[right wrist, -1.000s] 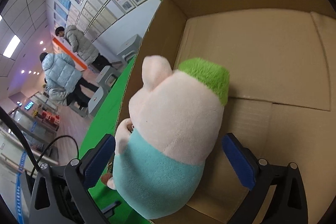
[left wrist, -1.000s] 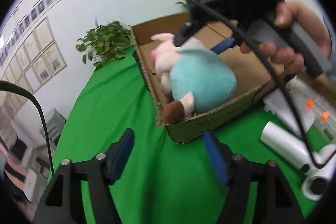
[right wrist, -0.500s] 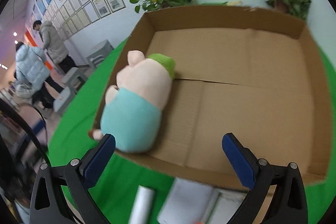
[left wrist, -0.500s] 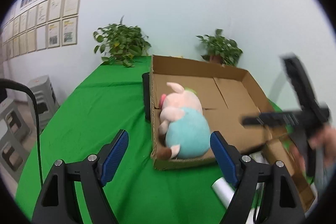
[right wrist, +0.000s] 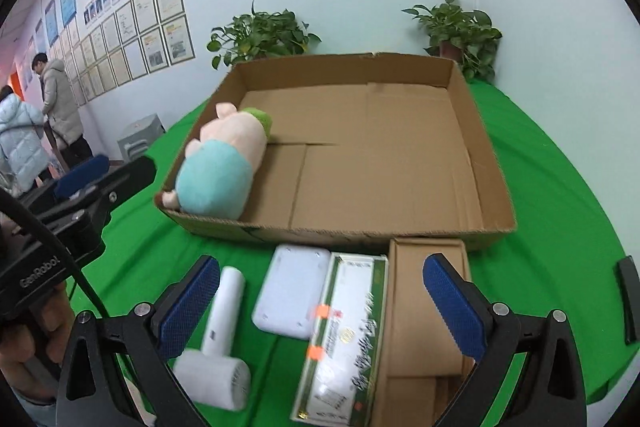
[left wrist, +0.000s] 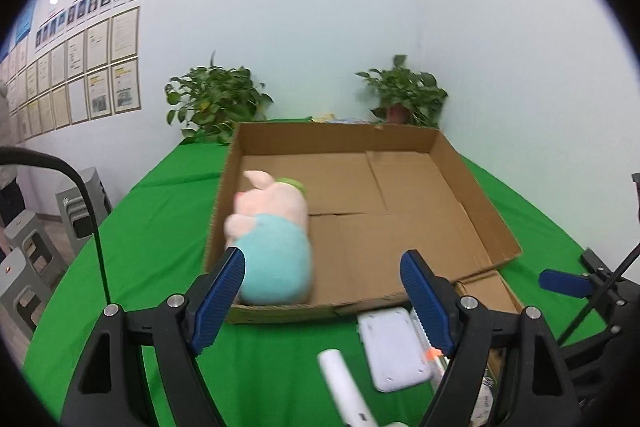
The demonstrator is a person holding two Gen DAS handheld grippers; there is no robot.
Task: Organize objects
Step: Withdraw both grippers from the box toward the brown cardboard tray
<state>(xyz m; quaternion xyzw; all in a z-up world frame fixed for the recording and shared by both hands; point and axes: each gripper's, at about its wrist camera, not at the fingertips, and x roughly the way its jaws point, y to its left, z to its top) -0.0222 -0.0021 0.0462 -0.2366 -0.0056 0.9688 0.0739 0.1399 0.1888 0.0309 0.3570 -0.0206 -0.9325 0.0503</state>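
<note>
A plush pig [left wrist: 276, 247] in a teal shirt lies along the left wall of the open cardboard box [left wrist: 480, 211], near its front corner. My left gripper [left wrist: 322, 283] hovers open in front of the box, with nothing between its fingers. In the right wrist view the same plush pig [right wrist: 224, 163] rests in the box [right wrist: 492, 163]. My right gripper [right wrist: 320, 283] is open above the items lying before the box: a white handheld device [right wrist: 224, 311], a white flat pad [right wrist: 292, 291] and a green-and-white packet [right wrist: 348, 339]. It holds nothing.
A small brown carton [right wrist: 420, 315] lies against the box's front right. A black strip [right wrist: 628, 303] lies on the green cloth at far right. Two potted plants [left wrist: 216, 99] [left wrist: 404, 95] stand behind the box. Grey stools [left wrist: 24, 267] and two people [right wrist: 60, 103] are off the table's left.
My right gripper has drawn back out of the box, leaving the plush pig inside, and now hangs over the items in front. My left gripper rose, rolled level and opened a little wider.
</note>
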